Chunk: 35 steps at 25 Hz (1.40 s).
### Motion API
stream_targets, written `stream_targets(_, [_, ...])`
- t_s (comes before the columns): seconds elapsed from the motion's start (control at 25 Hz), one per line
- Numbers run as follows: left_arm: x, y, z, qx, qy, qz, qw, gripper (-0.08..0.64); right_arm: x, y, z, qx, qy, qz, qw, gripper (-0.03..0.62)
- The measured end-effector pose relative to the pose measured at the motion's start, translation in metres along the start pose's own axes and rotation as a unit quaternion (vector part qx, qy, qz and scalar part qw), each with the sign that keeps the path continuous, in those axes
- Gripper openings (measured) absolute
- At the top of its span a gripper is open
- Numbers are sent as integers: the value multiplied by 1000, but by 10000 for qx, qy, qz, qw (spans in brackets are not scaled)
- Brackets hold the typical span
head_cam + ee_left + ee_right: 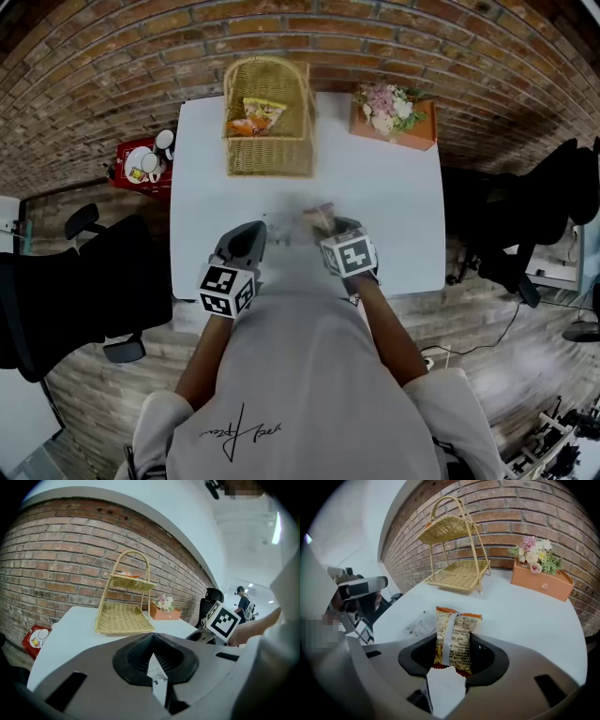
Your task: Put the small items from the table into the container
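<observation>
My right gripper (455,654) has its fingers clamped on a snack packet (454,625) at the centre of the right gripper view, with the white table (525,616) behind it. My left gripper (153,641) has its fingers pressed together on nothing. The wicker basket (270,155) stands at the head view's top centre, well apart from the packet.

Nothing legible: print on the snack packet (453,639) and script on the shirt (300,375) are too blurred.
</observation>
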<state>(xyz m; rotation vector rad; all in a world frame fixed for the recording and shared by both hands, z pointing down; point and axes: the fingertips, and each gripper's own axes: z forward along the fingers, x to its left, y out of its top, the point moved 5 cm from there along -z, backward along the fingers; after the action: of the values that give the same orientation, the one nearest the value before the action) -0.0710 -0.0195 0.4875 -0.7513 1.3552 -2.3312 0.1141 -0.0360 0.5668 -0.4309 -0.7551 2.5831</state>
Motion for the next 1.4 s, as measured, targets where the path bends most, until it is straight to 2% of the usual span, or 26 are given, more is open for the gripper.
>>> stream_targets(0.56, [-1,-9,8,23,-15,-108,9999,9,18,30,-24,-231,266,-390,9986,198])
stream_targets(1.4, [5,-4,9,26,34,-187,9998,9,34,82,-20,-521,491,-994,9925,198])
